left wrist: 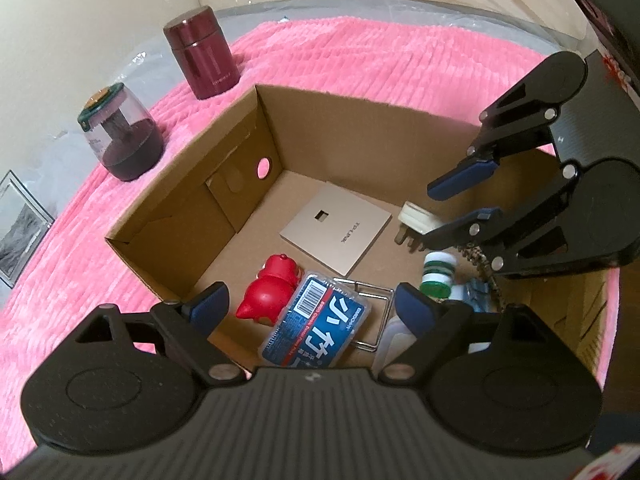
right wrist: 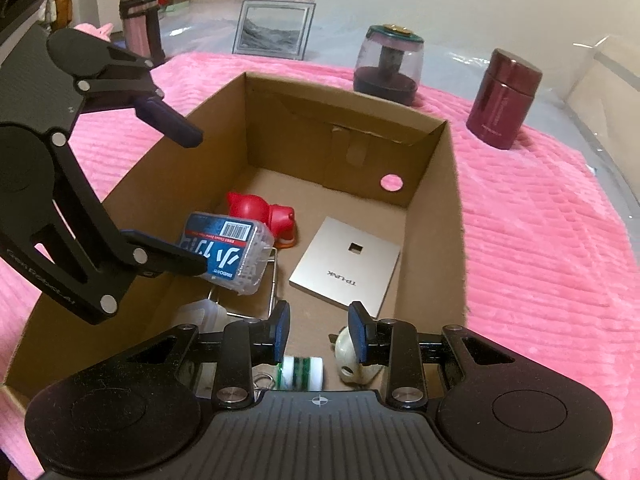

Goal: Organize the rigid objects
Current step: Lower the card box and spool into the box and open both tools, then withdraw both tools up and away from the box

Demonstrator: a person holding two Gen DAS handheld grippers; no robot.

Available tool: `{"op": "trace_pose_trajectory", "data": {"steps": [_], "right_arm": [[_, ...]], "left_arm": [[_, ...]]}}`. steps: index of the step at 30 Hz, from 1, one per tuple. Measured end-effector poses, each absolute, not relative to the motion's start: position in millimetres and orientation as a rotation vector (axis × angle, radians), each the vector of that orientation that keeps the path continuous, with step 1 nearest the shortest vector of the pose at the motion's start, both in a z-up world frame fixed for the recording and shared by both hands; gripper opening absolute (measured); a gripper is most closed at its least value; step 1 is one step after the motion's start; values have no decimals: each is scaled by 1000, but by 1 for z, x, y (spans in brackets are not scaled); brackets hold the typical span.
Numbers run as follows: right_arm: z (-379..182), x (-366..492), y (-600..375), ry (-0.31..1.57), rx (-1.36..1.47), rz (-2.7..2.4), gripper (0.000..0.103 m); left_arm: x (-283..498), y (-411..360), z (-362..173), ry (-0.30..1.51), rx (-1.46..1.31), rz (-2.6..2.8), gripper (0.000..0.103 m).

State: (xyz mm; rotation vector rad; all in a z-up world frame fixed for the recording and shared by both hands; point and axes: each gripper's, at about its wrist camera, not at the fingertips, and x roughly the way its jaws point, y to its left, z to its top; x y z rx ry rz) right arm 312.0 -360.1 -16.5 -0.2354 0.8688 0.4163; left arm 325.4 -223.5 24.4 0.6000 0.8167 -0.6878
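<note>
An open cardboard box stands on a pink blanket. Inside lie a red figurine, a blue-labelled clear plastic case, a gold TP-LINK plate, a white plug, a green-and-white spool and a wire rack. My left gripper is open over the case. My right gripper is open and empty over the plug and spool.
On the blanket beyond the box stand a maroon flask and a clear jar with dark base. A framed picture and a pink bottle stand farther off.
</note>
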Motion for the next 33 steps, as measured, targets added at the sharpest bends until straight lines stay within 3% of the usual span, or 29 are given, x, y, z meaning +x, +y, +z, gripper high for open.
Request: {"op": "trace_pose_trajectory", "data": {"steps": [12,16,17,18,19,21,33], "right_arm": [[15,268,-371,822,-173,382,29],[29,248,-374,793,-145,363,30],[32,243,-375,785,-138,354,32],[35,237,-376,775,-131,343,45],[38,233,-378,767,-123,335,64],[45,221,-381,741,-97,319,78],[68,155,-380,701,-64,310,83]], "left_arm": [[282,-214,60,738,516,-657,88],[263,-209,71,711,482,-632,93],[258,-208,73,705,473,-627,95],[252,-207,75,697,466,-622,96],[246,-205,78,684,457,-616,96],[236,-202,82,673,445,-607,97],[172,-162,83,664,288,-487,102]]}}
